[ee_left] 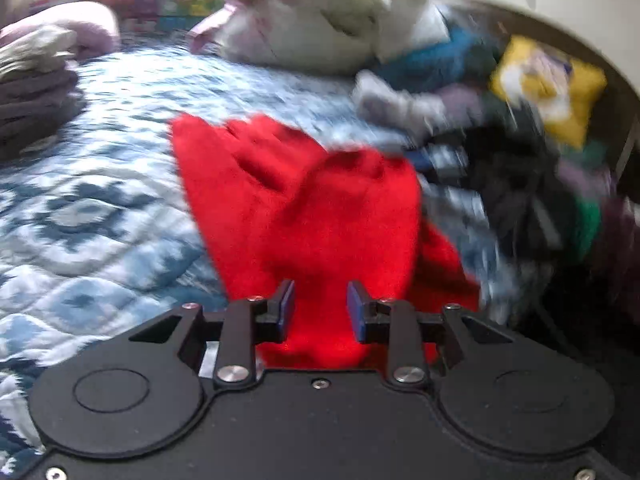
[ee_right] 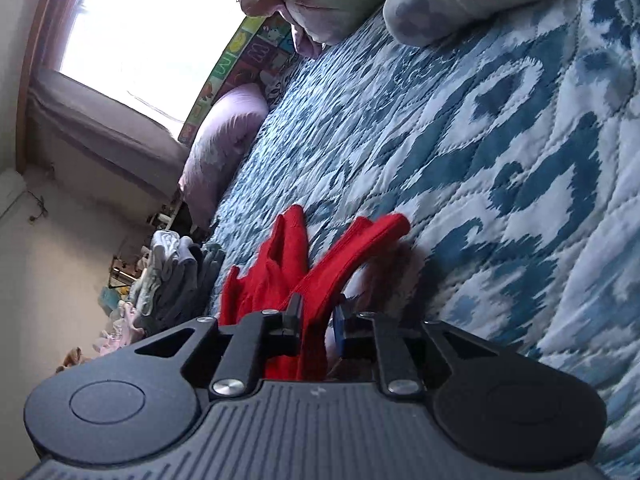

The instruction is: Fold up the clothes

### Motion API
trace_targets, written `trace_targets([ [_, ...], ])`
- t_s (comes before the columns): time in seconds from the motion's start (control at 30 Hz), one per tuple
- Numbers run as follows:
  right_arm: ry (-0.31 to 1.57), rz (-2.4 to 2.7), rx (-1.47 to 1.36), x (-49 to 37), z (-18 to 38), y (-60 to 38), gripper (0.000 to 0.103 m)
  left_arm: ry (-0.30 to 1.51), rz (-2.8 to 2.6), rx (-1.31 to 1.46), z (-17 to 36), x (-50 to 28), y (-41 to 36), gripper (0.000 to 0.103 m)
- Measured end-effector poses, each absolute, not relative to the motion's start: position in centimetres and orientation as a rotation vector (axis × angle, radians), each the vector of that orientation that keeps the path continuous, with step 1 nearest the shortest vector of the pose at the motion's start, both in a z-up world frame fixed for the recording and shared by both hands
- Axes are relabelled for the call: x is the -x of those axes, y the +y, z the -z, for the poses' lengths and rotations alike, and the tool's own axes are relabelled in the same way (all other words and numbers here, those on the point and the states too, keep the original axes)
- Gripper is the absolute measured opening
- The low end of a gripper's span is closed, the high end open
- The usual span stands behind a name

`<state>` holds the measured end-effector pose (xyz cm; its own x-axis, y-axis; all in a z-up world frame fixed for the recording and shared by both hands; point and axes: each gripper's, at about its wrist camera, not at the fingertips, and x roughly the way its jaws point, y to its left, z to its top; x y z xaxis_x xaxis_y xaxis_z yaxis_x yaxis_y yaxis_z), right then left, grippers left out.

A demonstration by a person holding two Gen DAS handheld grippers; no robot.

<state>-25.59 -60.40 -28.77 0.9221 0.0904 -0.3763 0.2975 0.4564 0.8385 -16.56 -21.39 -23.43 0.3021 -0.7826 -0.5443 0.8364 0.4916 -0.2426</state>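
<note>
1. Both tongs are over the red garment (ee_left: pixel 304 216), which lies on my blue-and-white quilt (ee_left: pixel 100 208).
2. My left gripper (ee_left: pixel 321 309) has its jaws parted by a clear gap. Red cloth fills the space between the blue pads (ee_left: pixel 289 312), but I cannot tell whether they press on it.
3. My right gripper (ee_right: pixel 318 322) is rolled onto its side, jaws slightly apart. A strip of the red garment (ee_right: pixel 320 280) runs between them, resting against the left finger; the blue pad on the other side stands clear of it.
4. From the right gripper, the red garment fans out toward the window side in loose folds, one strip lying on the quilt (ee_right: pixel 520 160).
5. Beyond the red garment, in the left view, sits a blurred heap of mixed clothes (ee_left: pixel 500 152) to the right, with a yellow piece (ee_left: pixel 560 92) on it.
6. Left of the red garment, well apart, is a folded stack (ee_left: pixel 36 92) at the quilt's edge.
7. A lilac pillow (ee_right: pixel 228 140) lies past the garment, near the window (ee_right: pixel 152 28).
</note>
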Motion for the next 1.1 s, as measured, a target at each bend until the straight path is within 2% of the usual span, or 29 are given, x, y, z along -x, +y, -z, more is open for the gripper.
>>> trace_targets([
  [0.13,0.399,0.120,-1.095,25.7,28.8,-60.5,0.020,0.673,0.982,0.030,22.9,14.4,-20.5,0.027],
  [0.3,0.413,0.108,-1.082,25.9,28.8,-60.5,0.020,0.660,0.942,0.044,22.9,13.9,-21.0,0.028],
  [0.53,0.421,0.097,-1.071,26.1,29.0,-60.3,0.020,0.579,0.967,-0.132,22.1,12.2,-25.4,0.028],
  [0.8,0.434,0.071,-1.021,26.1,28.8,-59.8,0.020,0.668,1.005,-0.369,24.7,7.8,-30.6,0.028],
  [1.1,0.433,0.070,-1.029,26.3,29.3,-60.9,0.020,0.598,0.976,-0.188,22.7,2.1,-31.0,0.027],
])
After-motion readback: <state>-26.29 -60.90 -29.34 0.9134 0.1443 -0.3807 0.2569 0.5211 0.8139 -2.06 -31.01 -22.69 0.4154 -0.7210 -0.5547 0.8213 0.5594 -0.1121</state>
